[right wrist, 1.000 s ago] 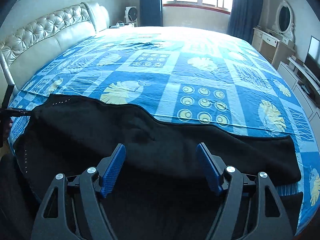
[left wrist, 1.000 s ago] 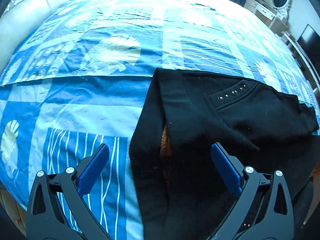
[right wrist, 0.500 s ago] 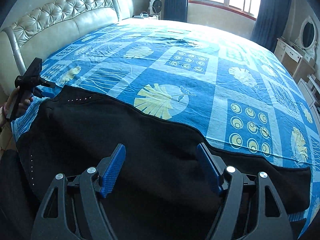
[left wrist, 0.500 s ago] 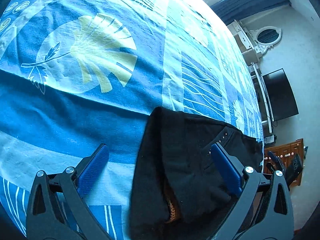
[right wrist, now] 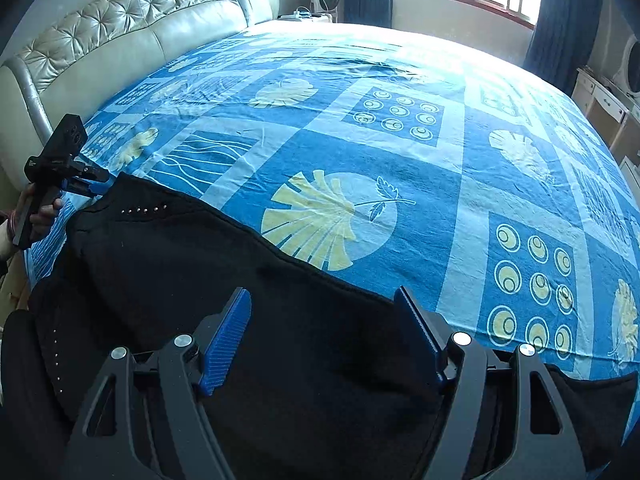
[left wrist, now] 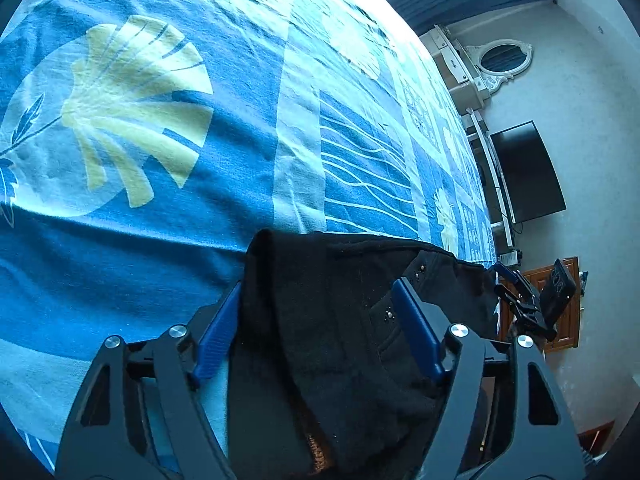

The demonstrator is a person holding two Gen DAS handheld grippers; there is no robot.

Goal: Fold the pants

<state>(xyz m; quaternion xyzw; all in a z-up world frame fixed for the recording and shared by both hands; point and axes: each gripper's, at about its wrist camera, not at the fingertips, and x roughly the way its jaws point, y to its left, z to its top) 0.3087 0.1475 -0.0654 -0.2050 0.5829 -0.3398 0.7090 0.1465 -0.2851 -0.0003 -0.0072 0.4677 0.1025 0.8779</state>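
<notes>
Left tool (left wrist: 316,316) closing its jaws around the waistband corner of the black pants (right wrist: 248,288), cloth between them, right tool (right wrist: 322,320) hovering open over the middle of the leg, pants stretched along the near edge of the blue patterned bed (right wrist: 400,152).

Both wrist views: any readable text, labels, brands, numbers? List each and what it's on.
No readable text in either view.
Left gripper body: a faint pale mark, too small and blurred to read.
Bedspread: leaf, circle and wave patterns only, no lettering.
Black pants: rows of metal studs, no label showing.
TV: screen dark, no logo legible.
</notes>
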